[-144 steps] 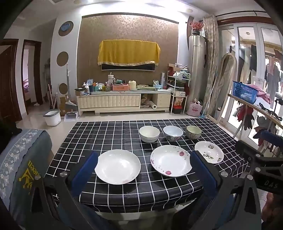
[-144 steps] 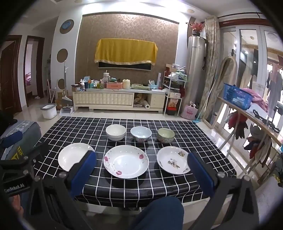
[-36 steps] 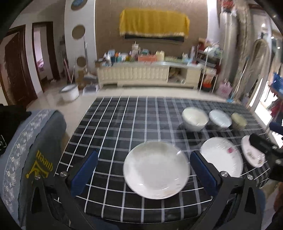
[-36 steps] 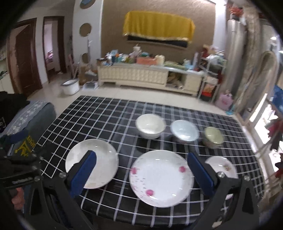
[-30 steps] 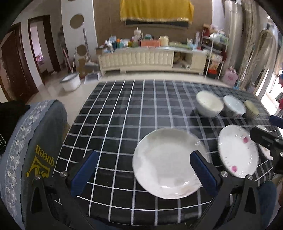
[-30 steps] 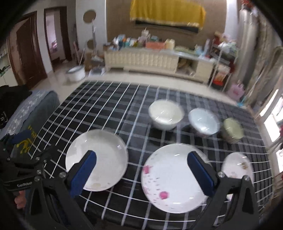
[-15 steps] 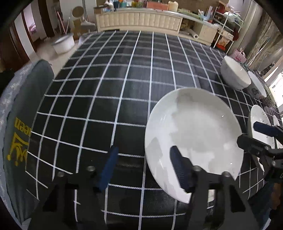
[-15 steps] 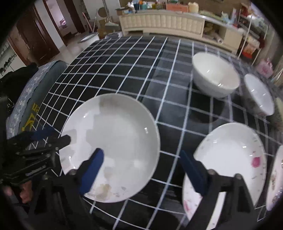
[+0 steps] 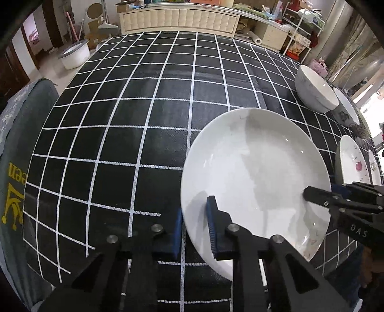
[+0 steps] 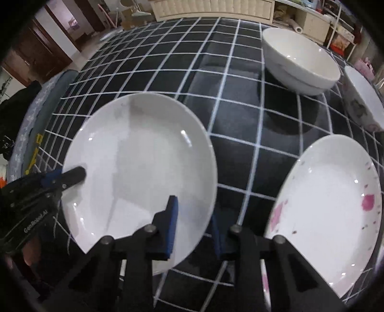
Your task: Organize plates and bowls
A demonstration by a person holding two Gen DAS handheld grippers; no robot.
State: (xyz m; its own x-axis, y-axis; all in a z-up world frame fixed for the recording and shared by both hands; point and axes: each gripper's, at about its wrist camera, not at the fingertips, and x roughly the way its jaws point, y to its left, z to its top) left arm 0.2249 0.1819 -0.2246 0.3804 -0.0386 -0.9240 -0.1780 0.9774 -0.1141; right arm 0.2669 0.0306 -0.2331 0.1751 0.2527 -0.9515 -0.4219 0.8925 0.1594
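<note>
A plain white plate [image 9: 254,177] lies on the black checked table [image 9: 144,108]; it also shows in the right wrist view [image 10: 139,172]. My left gripper [image 9: 195,230] is closed on its left rim, one finger over and one under. My right gripper [image 10: 194,225] is closed on its right rim the same way. A pink-flowered plate [image 10: 333,208] lies to the right. A white bowl [image 10: 300,62] stands behind, with a patterned bowl [image 10: 362,105] to its right.
A padded chair back [image 9: 14,153] stands at the table's left edge. A smaller decorated plate [image 9: 373,165] lies at the far right. A TV cabinet [image 9: 180,19] and a white basin [image 9: 74,55] on the floor stand beyond the table.
Both grippers have dropped close to the table and closed from wide open onto opposite rims of the plain white plate.
</note>
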